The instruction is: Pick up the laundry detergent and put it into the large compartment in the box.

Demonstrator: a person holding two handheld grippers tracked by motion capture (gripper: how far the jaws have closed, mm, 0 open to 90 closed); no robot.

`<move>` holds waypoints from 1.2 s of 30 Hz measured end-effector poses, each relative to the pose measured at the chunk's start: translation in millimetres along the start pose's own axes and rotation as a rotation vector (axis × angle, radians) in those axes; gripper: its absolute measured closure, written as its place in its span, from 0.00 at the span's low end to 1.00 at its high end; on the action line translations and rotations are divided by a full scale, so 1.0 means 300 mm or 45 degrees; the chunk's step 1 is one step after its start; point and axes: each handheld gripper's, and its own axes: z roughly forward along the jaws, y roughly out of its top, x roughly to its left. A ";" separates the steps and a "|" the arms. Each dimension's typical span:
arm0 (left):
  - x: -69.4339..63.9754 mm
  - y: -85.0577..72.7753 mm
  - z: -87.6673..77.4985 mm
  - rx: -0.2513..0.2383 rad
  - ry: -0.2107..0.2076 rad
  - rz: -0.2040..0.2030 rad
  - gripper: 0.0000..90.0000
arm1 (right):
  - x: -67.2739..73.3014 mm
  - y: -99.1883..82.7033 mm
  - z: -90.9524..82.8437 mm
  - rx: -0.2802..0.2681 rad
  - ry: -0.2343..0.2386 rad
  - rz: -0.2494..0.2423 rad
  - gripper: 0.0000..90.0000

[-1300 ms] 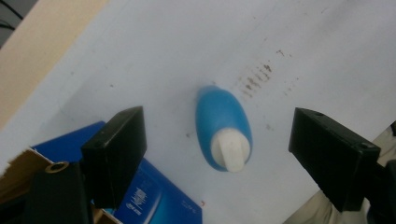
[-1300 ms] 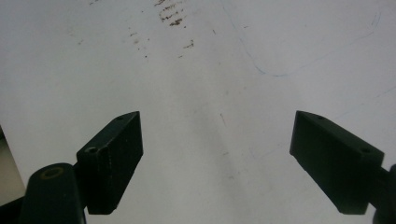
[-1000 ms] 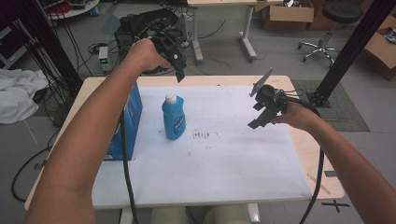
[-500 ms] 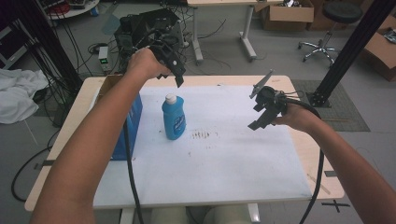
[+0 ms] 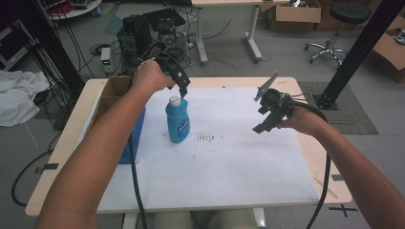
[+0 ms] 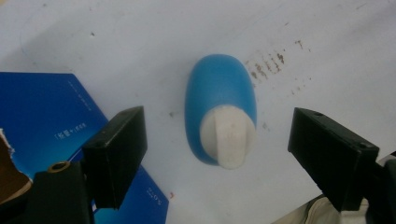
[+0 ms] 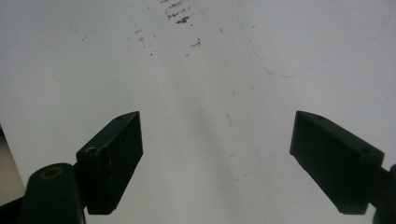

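Table [image 5: 305,157] carries a white sheet with a patch of brown marks [image 5: 206,138] near its centre. Blue box [image 5: 136,129] stands at the sheet's left edge. Blue bottle [image 5: 177,120] with white cap stands upright just right of the box, touching neither jaw. Left gripper [image 5: 182,89] hangs directly above the cap, jaws spread wide either side of it. Right gripper [image 5: 263,117] is held well apart over bare sheet, jaws also wide, nothing between them.

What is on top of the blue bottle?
The blue bottle wears a white cap. Above it hangs the open left gripper, not touching. The cap covers the bottle's mouth, so what is inside cannot be seen.
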 end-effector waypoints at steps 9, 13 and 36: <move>-0.012 0.000 0.043 0.014 0.001 0.000 0.22 | 0.004 0.005 0.006 0.003 0.001 -0.012 0.19; -0.016 -0.001 0.060 0.011 0.007 -0.011 0.22 | 0.005 0.005 0.005 0.000 0.004 -0.013 0.19; -0.021 -0.016 0.178 0.039 0.012 -0.030 0.22 | 0.009 0.013 0.013 0.003 0.006 -0.020 0.19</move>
